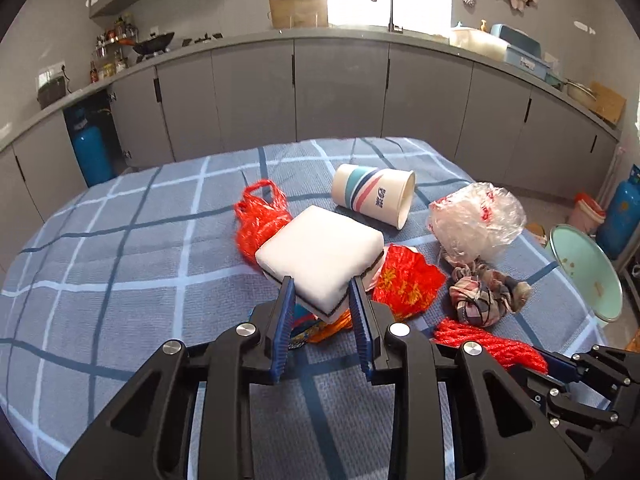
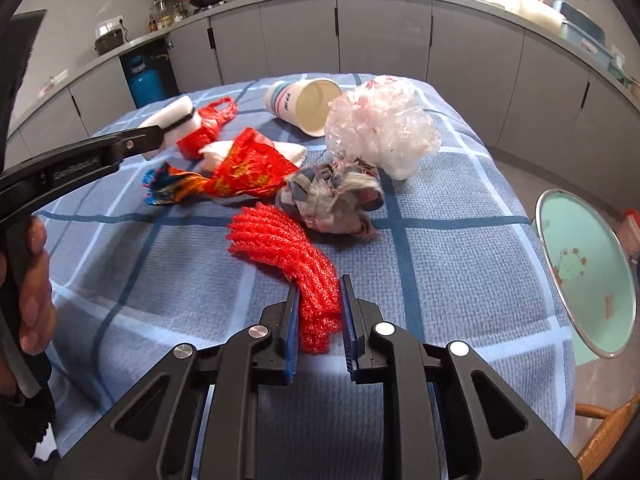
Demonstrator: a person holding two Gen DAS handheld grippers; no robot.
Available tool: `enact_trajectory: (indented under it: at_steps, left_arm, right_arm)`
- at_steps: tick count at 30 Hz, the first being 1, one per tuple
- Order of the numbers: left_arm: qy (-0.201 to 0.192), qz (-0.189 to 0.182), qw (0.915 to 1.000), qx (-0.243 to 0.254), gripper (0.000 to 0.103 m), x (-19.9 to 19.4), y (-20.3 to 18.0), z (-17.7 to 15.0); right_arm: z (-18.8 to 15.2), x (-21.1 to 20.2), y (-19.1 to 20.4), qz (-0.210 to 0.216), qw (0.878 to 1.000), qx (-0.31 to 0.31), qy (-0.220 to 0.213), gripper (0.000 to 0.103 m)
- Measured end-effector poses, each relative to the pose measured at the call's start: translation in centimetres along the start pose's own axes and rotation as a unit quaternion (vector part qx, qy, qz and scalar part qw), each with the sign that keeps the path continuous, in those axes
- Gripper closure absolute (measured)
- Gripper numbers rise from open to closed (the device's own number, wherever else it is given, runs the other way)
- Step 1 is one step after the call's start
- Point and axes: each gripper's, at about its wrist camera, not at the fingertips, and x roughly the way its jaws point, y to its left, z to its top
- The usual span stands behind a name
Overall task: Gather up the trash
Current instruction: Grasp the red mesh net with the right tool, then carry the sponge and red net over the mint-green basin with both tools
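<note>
My left gripper [image 1: 322, 294] is shut on a white sponge block [image 1: 320, 258] with a dark edge and holds it over the trash pile; it also shows in the right wrist view [image 2: 176, 120]. My right gripper [image 2: 320, 292] is shut on a red foam net [image 2: 288, 256], whose far end rests on the cloth. On the checked tablecloth lie a red mesh bag [image 1: 260, 220], a red printed wrapper [image 2: 248, 170], a tipped paper cup [image 1: 376, 196], a crumpled clear plastic bag [image 2: 384, 126] and a crumpled cloth scrap [image 2: 336, 200].
A mint green basin [image 2: 584, 272] stands off the table's right edge, above a wicker chair [image 2: 604, 432]. Grey kitchen cabinets [image 1: 336, 92] run behind the table. Blue gas cylinders stand at far left [image 1: 90, 148] and far right [image 1: 624, 212].
</note>
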Motion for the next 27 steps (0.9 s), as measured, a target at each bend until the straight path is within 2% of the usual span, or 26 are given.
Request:
enact_trajectory:
  at_steps: [11,27]
  left_arm:
    - [-0.045,0.042,0.9976,0.033,0.074,-4.7,-2.1,-0.5]
    - [-0.048,0.032,0.9968,0.056,0.074,-5.3,-5.5,-0.9]
  right_arm:
    - [0.0,-3.8,-0.4,0.017,0.999,0.015,-0.036,0.084]
    - [0.6,-5.8,-3.3,-0.004,0.996,0.056,-0.076,0.084]
